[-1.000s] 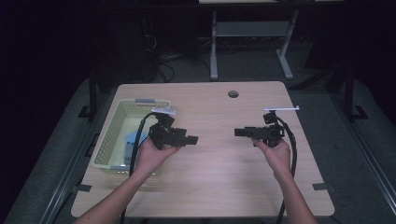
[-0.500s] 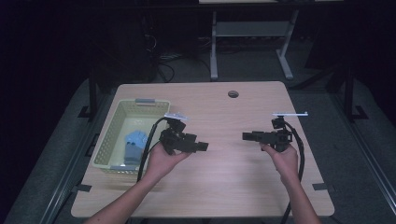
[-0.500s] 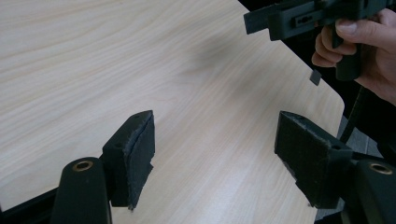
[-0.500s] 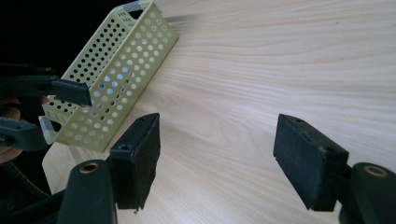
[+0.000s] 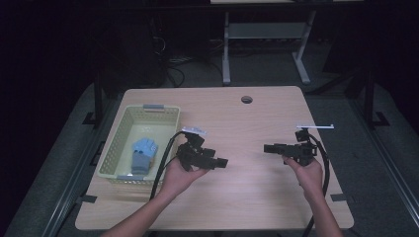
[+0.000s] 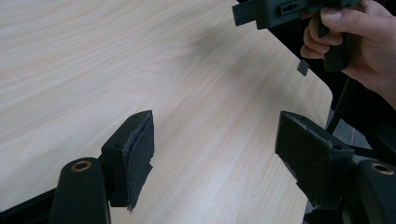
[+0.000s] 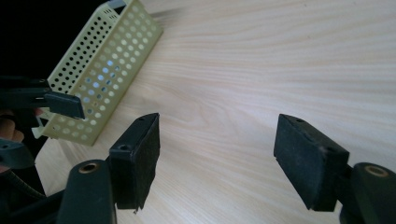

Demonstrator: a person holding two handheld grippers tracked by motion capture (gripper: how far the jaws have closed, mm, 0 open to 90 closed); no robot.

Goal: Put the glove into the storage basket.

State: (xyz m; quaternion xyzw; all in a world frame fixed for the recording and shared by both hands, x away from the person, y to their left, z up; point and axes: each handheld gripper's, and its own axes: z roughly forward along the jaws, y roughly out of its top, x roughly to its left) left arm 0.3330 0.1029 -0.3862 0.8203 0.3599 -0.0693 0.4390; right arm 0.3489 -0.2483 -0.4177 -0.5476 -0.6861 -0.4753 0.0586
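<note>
Left tool (image 6: 215, 154) and right tool (image 7: 217, 154) — jaws apart, empty, over table (image 5: 237, 118), basket (image 5: 118, 143) holding perhaps blue cloth (image 5: 143, 153)

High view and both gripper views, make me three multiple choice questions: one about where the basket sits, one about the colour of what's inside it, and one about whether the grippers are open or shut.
1. Where does the basket stand on the table?
A. At the person's left side
B. At the person's right side
C. At the middle, between the grippers

2. What colour is the object in the basket?
A. Red
B. Light blue
C. Black

3. How do the left gripper and the right gripper stand?
A. Both shut on the blue object
B. Left open, right shut
C. Both open, holding nothing

Answers: 1 A, since the high view shows the basket at the table's left edge, beside the left gripper. 2 B, since a light blue object lies on the basket floor. 3 C, since in each gripper view bare wood shows between the widely parted fingers.
</note>
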